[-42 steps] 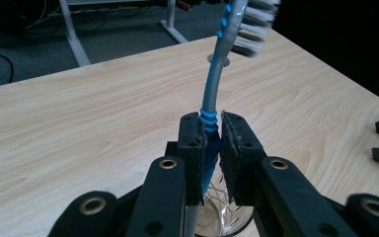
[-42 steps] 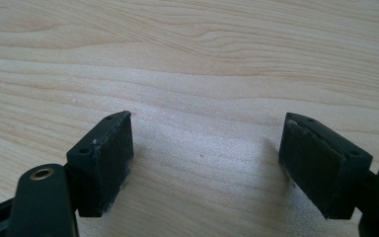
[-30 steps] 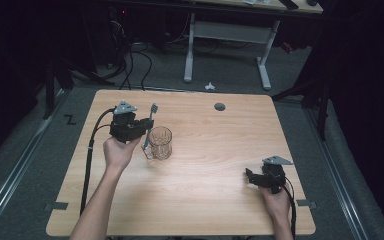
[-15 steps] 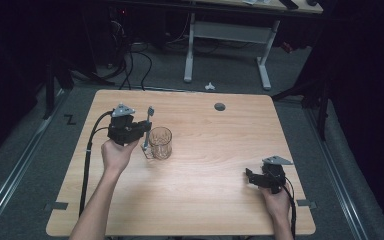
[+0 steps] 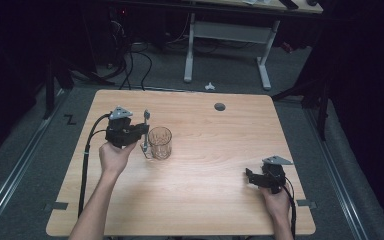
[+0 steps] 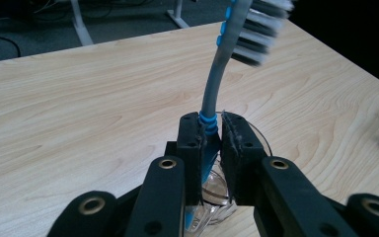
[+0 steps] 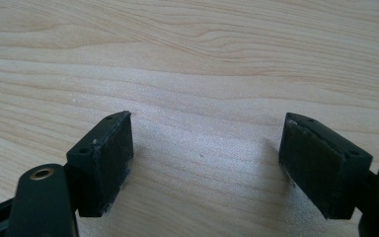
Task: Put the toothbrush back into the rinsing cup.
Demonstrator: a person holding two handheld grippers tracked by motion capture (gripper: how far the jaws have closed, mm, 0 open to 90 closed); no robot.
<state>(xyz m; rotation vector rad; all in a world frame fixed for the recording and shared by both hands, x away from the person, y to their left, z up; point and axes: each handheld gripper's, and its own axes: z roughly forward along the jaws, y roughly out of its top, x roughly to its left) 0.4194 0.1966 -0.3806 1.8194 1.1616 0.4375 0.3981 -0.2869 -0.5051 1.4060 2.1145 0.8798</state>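
Toothbrush (image 6: 212, 98), grey curved plastic, clamped by left hand-held gripper (image 6: 210, 148); right hand-held gripper (image 7: 205, 155) spread.

Wooden table (image 5: 205, 200) — a glass (image 5: 160, 143), seemingly empty, stands on it.

A grey toothbrush (image 6: 216, 84) with blue grip rings and white-and-dark bristles is standing upright, head uppermost, just beside a clear ribbed glass (image 5: 160, 142). The glass is sitting upright on the left half of the wooden table (image 5: 205, 200).
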